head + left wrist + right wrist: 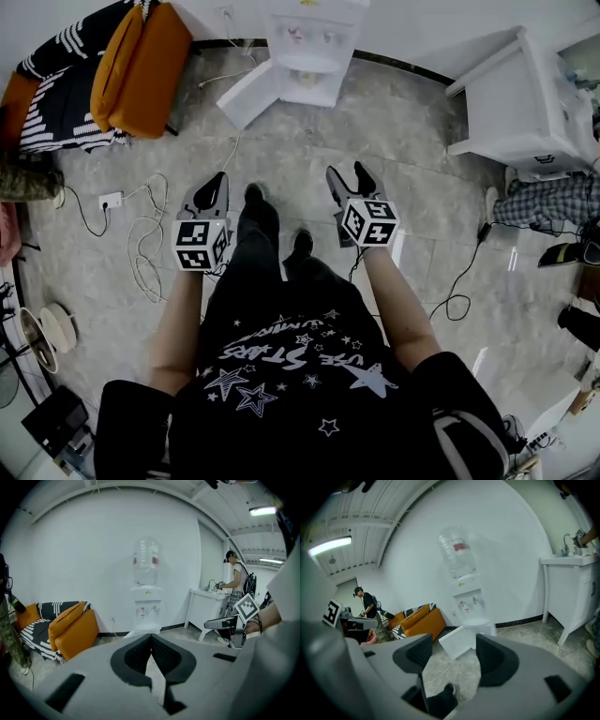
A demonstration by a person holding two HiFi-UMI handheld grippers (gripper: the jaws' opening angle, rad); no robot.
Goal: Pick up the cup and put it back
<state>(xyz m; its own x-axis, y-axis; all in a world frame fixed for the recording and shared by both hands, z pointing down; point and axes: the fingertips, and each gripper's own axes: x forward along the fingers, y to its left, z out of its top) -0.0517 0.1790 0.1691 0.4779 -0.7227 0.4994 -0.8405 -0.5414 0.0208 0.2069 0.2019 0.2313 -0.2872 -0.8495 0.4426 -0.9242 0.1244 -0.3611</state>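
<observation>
Shirt print: the black shirt [300,375] has white stars and the word "STARS" on it. The other words are too hard to read.
Bottle label: the clear bottle [146,566] has a red label. Its writing is too small to read.
Bottle: it stands on top of the white water dispenser [146,613]. I cannot tell how much water is in it.
Dispenser door: the white door [457,641] at the bottom hangs open.
Left gripper [151,638]: its jaws are pressed together at the tips, with nothing between them.
Right gripper [454,645]: its jaws are wide apart and hold nothing. Only floor and the open door show between them.
Both grippers: held up in the air, pointing at the dispenser.
Cup: no view shows it, so I cannot tell where it is.
Couch: an orange cushion [141,66] leans on it, left of the dispenser.
Floor: white cables [145,244] lie near a white power strip [111,200].
</observation>
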